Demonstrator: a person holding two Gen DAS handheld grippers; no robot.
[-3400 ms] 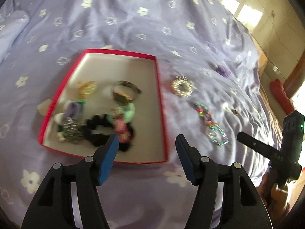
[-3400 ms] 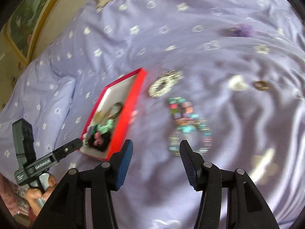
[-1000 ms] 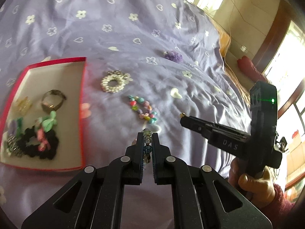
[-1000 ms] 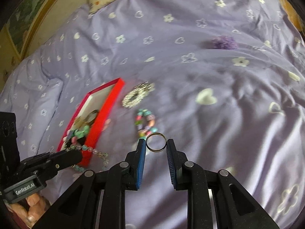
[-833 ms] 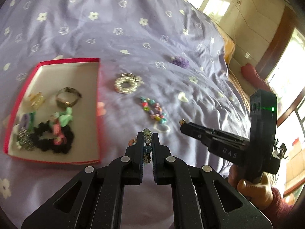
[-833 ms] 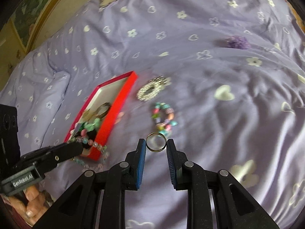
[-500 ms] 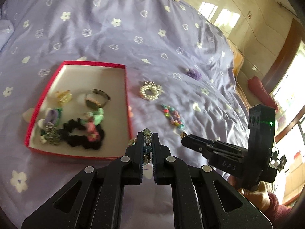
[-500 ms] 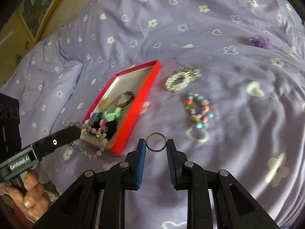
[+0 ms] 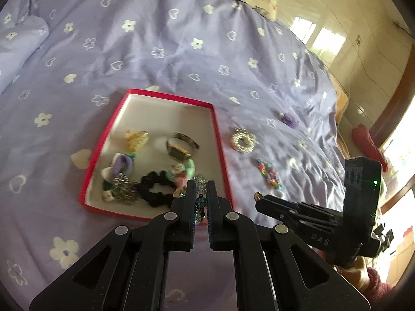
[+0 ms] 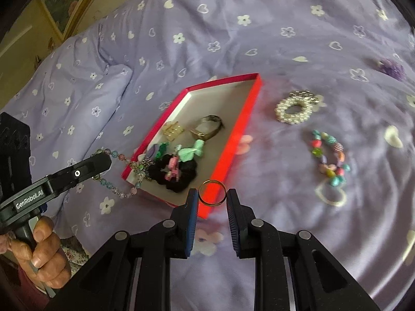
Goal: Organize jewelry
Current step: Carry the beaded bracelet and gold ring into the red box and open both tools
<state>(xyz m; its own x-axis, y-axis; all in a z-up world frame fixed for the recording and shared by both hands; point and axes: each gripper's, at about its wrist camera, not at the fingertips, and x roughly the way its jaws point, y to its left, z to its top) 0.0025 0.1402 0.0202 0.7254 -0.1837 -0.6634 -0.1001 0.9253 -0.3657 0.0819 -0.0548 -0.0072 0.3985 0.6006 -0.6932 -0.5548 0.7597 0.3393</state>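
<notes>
Your left gripper (image 9: 200, 199) has its fingers almost closed on a bead necklace (image 10: 122, 178); clear and pale blue glass beads sit between the two blue pads, and in the right wrist view the rest of the string hangs in a loose loop just beside the near corner of the red box (image 10: 234, 129). Your right gripper (image 10: 212, 202) has its fingers narrow, holding a thin gold ring (image 10: 212, 192) by its two sides; the ring is upright, smooth and round, above the near edge of the box.

The box is a shallow cardboard tray with red walls and a pale inside, and it lies on the bed (image 9: 166, 41), on a purple cover with white hearts and flowers. Inside it you see a black fabric scrunchie (image 9: 155, 188), a mint bow (image 10: 192, 153) and a dark metal bangle (image 9: 182, 146). On the cover beside the box lie a pearl bracelet (image 10: 294, 110) and a bracelet of colourful beads (image 10: 329, 159), near each other but apart.
</notes>
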